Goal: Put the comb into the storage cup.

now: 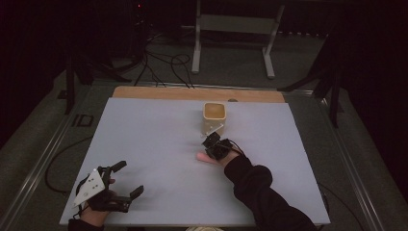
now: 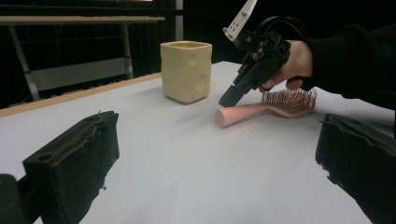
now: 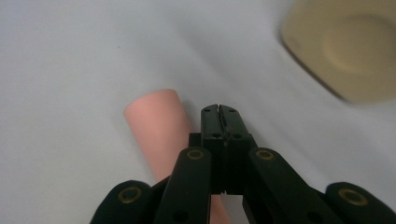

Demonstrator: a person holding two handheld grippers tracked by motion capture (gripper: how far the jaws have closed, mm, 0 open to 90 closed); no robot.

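Pink plastic marks the thing in hand: a hairbrush (image 2: 271, 107) lies flat on the white table sheet (image 1: 154, 144), bristles up, its rounded handle end pointing toward the cheese-patterned yellow cup (image 2: 186, 70) that stands upright just beyond it, near but not touching. The likely aim, judging from how things lie, is to stand the brush in that cup, and none of that is done: the brush rests on the sheet and nothing grips it. The right gripper (image 3: 219, 112) hangs directly over the handle with its jaws pressed together and nothing between them, tilted down toward the handle's end; in the left gripper view the same tool (image 2: 231, 99) hovers just above the pink handle without clearly touching it. It would have to open before it could take hold, so the grasp, the lift and the placing all remain. The left gripper (image 1: 129, 180) waits well apart at the near left corner of the sheet, jaws spread wide and empty. As for the cup, the high view looks into its mouth (image 1: 214, 111) and shows a plain tan interior with nothing visible in it.
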